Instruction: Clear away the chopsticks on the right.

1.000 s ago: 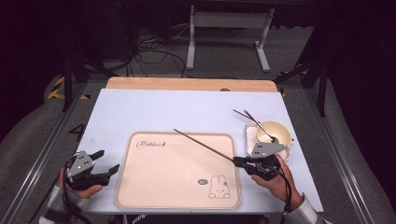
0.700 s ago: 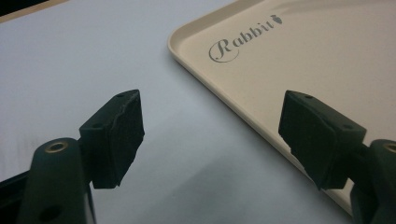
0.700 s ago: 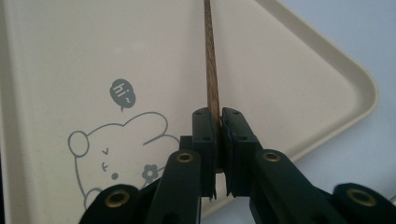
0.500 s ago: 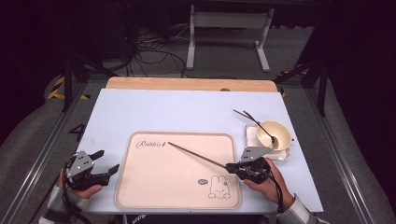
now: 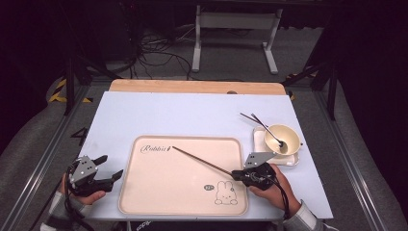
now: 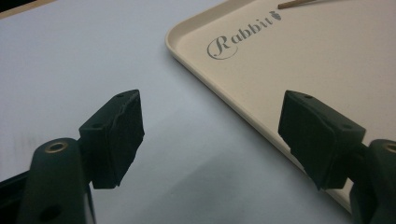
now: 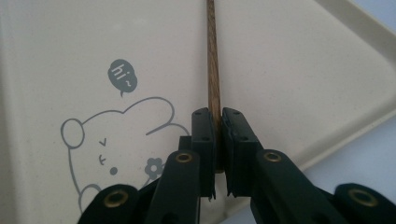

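Chopstick (image 5: pixel 202 162) pinched in my right tongs (image 5: pixel 239 175), low over the tray (image 5: pixel 144 202) at centre frame, not yet released; left tongs (image 5: pixel 107 169) spread, idle.

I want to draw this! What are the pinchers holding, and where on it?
The right gripper pinches a brown chopstick at its near end. The left gripper holds nothing.

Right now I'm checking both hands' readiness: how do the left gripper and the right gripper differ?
The left gripper has its jaws wide apart with nothing between them; the right gripper is clamped on a chopstick. The left sits over bare table beside the tray; the right is over the tray's rabbit corner. Both are black and hand-held.
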A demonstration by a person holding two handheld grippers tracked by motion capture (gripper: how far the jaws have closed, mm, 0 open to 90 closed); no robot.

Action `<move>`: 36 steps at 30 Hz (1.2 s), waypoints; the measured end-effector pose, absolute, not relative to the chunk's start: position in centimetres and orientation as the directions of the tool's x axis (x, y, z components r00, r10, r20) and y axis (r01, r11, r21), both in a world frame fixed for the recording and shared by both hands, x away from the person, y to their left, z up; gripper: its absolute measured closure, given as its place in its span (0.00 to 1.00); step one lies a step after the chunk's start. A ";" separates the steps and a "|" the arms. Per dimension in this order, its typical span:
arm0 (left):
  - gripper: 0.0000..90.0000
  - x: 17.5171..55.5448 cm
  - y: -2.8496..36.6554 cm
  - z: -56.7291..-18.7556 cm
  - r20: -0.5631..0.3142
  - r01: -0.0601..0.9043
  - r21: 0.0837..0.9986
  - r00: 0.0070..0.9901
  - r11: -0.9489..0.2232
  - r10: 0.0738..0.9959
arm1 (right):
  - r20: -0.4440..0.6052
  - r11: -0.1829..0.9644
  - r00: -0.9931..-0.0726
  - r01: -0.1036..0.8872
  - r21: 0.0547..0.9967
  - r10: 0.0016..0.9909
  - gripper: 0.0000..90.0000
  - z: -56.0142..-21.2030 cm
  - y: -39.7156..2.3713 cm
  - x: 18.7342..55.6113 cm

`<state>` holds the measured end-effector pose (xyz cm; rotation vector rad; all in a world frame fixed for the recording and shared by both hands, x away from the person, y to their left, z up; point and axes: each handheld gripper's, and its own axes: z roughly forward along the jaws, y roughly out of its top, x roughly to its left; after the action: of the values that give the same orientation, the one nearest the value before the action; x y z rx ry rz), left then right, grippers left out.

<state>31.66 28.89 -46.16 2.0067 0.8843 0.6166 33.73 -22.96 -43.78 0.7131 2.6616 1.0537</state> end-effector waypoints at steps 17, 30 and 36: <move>0.26 31.7 28.8 -46.2 0.098 0.363 0.842 0.626 -0.400 0.774 | -0.027 0.636 -0.874 0.332 0.697 0.485 0.80 -43.0 -22.9 33.4; 0.26 31.7 28.8 -46.3 0.097 0.365 0.840 0.626 -0.401 0.774 | -0.055 0.576 -0.851 0.304 0.759 0.522 0.66 -40.8 -24.4 33.3; 0.25 31.8 28.7 -46.3 0.102 0.368 0.835 0.625 -0.408 0.774 | -0.076 0.538 -0.822 0.296 0.789 0.564 0.60 -39.6 -25.5 33.3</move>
<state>31.78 28.69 -46.33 2.0182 0.8956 0.6194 33.35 -25.55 -39.62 0.7121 2.4575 1.1708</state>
